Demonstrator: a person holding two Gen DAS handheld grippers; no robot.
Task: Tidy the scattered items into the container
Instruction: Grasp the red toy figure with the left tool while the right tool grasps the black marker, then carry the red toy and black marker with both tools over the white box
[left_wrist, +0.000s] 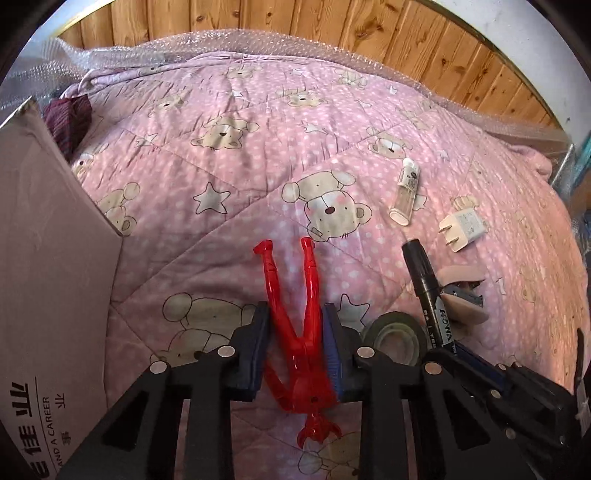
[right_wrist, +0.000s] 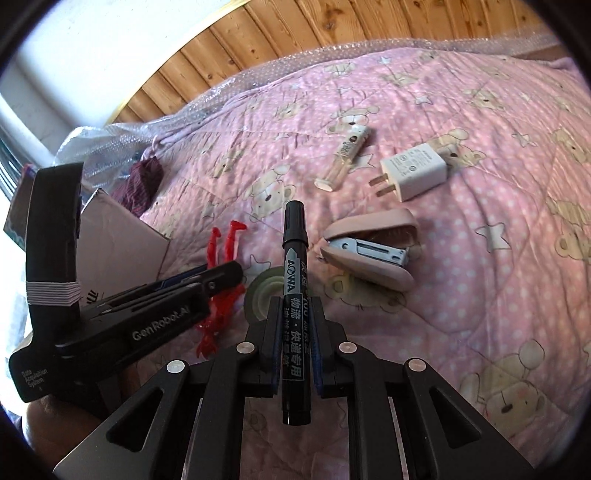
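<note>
A red plastic figure (left_wrist: 308, 373) sits head-down between the pads of my left gripper (left_wrist: 295, 314), which is shut on its hips and thighs; its legs point away over the pink quilt. My right gripper (right_wrist: 295, 314) is shut on a black marker (right_wrist: 293, 258), cap pointing forward. In the left wrist view the marker (left_wrist: 424, 280) stands to the right of the figure. The cardboard box (left_wrist: 48, 258) lies at the left, close beside my left gripper; its inside is hidden. From the right wrist view, the left gripper (right_wrist: 225, 277) and the figure (right_wrist: 221, 243) are just left of the marker.
On the quilt lie a grey tape roll (right_wrist: 264, 291), a pink stapler (right_wrist: 369, 251), a white charger plug (right_wrist: 413, 171) and a small clear bottle (right_wrist: 345, 155). A dark red cloth (left_wrist: 70, 118) lies behind the box. Bubble wrap and a wooden wall border the far side.
</note>
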